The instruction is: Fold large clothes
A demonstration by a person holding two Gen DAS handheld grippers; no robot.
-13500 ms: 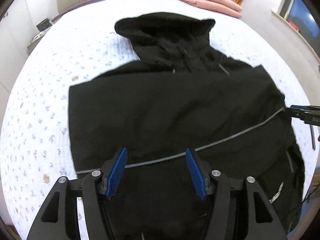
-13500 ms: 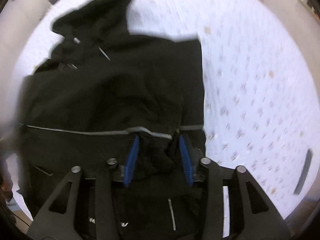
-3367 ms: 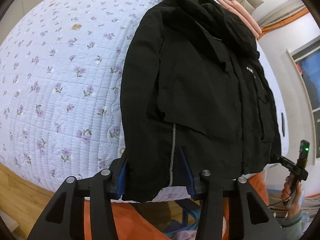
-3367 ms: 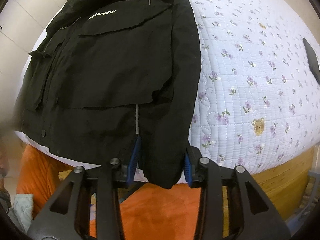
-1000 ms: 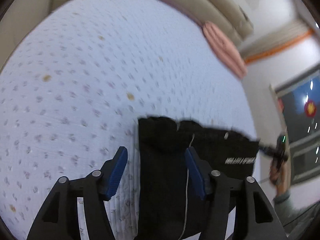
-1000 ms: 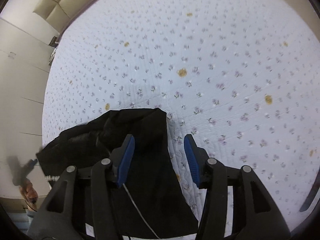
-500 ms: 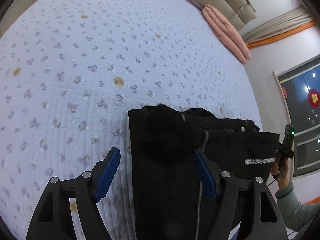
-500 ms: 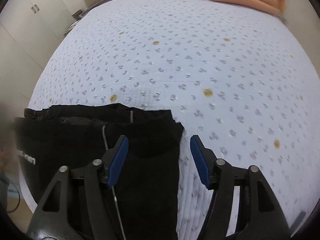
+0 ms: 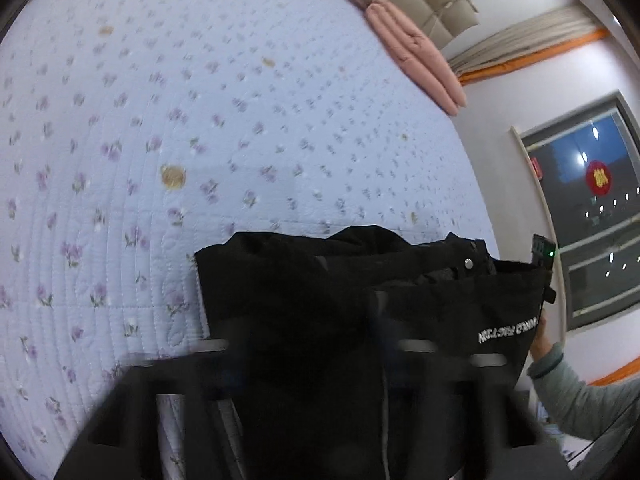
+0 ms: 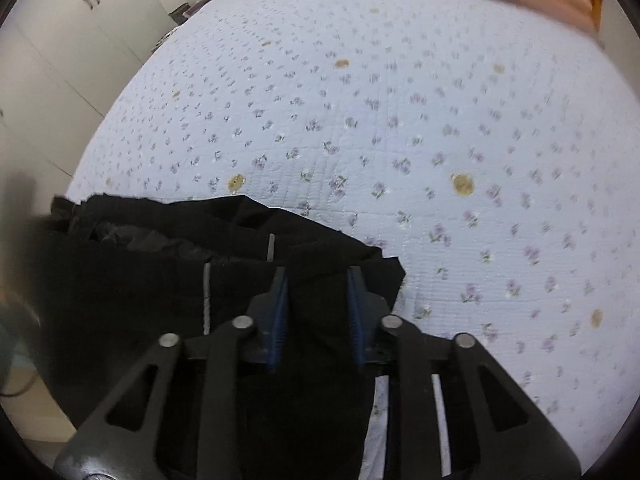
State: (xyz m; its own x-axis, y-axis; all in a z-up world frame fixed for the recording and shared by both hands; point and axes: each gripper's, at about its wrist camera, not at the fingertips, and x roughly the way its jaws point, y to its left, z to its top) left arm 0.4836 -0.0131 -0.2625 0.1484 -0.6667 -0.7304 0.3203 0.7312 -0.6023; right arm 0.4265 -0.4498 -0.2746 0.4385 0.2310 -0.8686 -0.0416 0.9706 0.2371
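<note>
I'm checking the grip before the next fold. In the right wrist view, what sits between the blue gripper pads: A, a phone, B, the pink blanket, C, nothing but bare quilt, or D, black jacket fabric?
D: the right gripper has the black jacket bunched between its blue pads, over the floral quilt.

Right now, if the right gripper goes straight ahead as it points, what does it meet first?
The right gripper already has the black jacket between its fingers, so it would likely push that fabric forward onto the quilt; depth is unclear.
</note>
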